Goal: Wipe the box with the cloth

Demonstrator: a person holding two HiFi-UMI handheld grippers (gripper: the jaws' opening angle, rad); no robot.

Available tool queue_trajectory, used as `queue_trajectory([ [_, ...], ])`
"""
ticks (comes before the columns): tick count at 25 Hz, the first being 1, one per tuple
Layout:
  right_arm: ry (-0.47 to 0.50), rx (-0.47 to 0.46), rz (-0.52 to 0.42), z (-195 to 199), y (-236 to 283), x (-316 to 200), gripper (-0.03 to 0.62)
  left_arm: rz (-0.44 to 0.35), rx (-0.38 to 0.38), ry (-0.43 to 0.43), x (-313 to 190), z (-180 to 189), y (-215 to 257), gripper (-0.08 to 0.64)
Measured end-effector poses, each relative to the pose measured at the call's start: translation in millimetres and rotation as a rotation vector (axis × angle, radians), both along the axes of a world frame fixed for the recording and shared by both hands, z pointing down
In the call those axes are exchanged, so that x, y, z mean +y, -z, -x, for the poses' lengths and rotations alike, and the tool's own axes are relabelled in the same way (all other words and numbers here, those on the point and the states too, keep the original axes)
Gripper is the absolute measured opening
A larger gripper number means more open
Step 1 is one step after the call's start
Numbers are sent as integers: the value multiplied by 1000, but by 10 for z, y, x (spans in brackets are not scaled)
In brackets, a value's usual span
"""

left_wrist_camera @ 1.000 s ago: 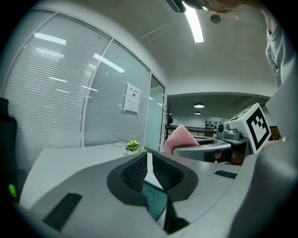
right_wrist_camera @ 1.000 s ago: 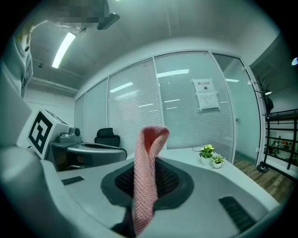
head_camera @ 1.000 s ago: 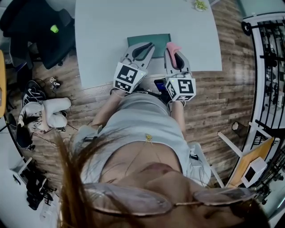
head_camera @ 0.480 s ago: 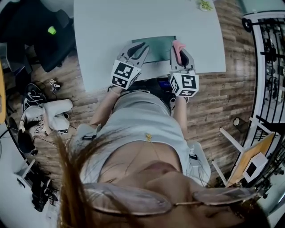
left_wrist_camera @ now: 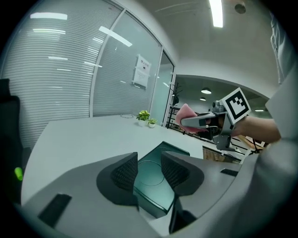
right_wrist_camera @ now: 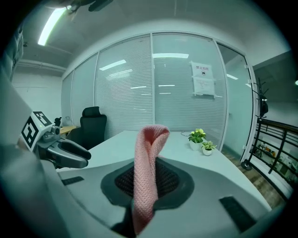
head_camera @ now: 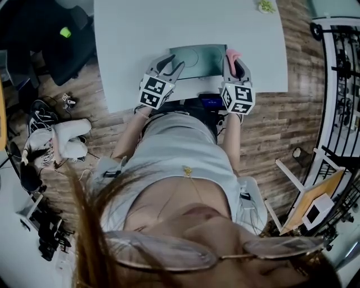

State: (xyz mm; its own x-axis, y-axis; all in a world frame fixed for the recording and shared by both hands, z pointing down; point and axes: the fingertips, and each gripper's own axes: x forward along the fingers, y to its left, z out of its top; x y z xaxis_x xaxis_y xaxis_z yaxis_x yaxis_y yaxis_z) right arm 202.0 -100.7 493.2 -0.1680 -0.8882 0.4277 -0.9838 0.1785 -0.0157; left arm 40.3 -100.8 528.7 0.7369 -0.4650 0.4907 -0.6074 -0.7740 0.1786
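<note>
A flat dark green box (head_camera: 198, 61) lies on the pale table (head_camera: 140, 34) near its front edge. My left gripper (head_camera: 170, 62) hovers at the box's left end. Its jaws are opening, and nothing is between the pads. In the left gripper view the box (left_wrist_camera: 156, 183) shows through the gap of that gripper (left_wrist_camera: 149, 162). My right gripper (head_camera: 235, 63) is at the box's right end, shut on a pink knitted cloth (head_camera: 230, 54). The cloth (right_wrist_camera: 148, 162) stands up folded out of the right gripper (right_wrist_camera: 148, 181). It cannot be told whether either gripper touches the box.
Small potted plants (head_camera: 264, 5) stand at the table's far right corner. A black office chair (head_camera: 62, 45) is on the left of the table, a black railing (head_camera: 337, 84) on the right. Shoes (head_camera: 39, 124) lie on the wooden floor.
Both grippers have sunk toward the table and drawn apart, uncovering more of the box. The left jaws now show a gap. The cloth stays in the right gripper.
</note>
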Motion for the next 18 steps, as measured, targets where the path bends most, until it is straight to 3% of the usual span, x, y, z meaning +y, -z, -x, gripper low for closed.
queue_trajectory([
  [11, -15, 24, 162, -193, -571, -207, 39, 128, -166, -48, 125, 224, -636, 227],
  [18, -9, 43, 293, -221, -977, -323, 38, 191, -190, -97, 266, 259, -865, 227],
])
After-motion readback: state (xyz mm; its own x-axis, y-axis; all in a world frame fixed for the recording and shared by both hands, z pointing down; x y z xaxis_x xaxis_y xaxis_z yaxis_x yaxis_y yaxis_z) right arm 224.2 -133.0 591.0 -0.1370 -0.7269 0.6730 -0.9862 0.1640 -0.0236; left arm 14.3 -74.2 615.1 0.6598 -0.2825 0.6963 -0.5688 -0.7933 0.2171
